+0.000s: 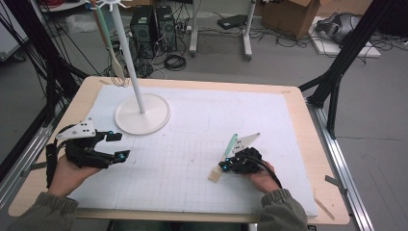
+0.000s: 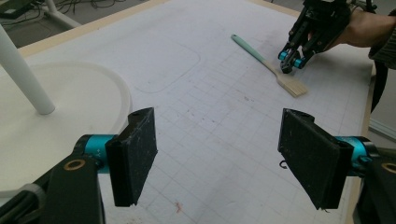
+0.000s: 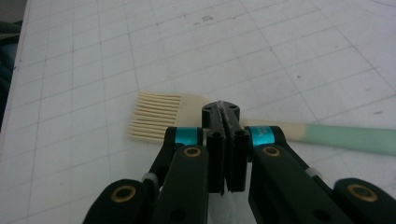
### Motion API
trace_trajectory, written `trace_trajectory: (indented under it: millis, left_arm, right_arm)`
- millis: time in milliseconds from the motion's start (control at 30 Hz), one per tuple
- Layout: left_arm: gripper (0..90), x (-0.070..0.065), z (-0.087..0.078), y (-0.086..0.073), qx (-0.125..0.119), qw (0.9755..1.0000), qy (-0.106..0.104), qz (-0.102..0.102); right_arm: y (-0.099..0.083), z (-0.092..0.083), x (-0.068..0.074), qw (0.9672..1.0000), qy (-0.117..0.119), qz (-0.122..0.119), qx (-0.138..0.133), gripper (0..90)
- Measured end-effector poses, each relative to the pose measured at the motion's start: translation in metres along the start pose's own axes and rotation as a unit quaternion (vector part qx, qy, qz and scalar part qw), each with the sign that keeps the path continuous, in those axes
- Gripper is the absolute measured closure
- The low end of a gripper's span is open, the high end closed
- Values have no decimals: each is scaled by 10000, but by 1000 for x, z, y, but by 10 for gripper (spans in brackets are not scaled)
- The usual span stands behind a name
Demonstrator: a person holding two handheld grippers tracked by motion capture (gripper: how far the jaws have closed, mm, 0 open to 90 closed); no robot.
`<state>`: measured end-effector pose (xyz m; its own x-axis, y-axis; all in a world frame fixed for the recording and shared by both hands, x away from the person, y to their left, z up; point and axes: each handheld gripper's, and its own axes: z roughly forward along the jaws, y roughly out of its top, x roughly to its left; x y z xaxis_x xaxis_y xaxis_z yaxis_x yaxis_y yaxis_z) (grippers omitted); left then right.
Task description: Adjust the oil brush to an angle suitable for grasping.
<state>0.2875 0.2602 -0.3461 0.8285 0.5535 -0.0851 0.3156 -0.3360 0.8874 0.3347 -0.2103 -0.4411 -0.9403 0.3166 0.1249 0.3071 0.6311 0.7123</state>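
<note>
A pastry brush (image 1: 232, 144) with a mint-green handle and pale bristles lies flat on the white gridded mat (image 1: 192, 125), right of centre. My right gripper (image 1: 223, 166) points down at the brush's neck with its jaws pressed together; in the right gripper view the tips (image 3: 221, 109) sit over the neck of the brush (image 3: 159, 115), whose length runs across behind them, so nothing is pinched. The left gripper view shows the brush (image 2: 261, 59) and the right gripper (image 2: 290, 61) far off. My left gripper (image 1: 120, 146) hovers at the mat's left, open (image 2: 219, 140) and empty.
A white stand with a round base (image 1: 142, 115) and a thin pole rises at the back left of the mat; a wooden spatula (image 1: 111, 48) hangs from its top. The base (image 2: 70, 102) lies close ahead of the left gripper. Beyond the wooden table edge (image 1: 327, 159) are cables, boxes and frames.
</note>
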Motion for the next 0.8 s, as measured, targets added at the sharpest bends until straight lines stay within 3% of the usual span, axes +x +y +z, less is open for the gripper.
trace_trajectory:
  millis: [800]
  left_arm:
    - [287, 0, 1, 0, 69, 10000, 12, 69]
  right_arm:
    - [30, 32, -2, 10000, 61, -49, -60, 894]
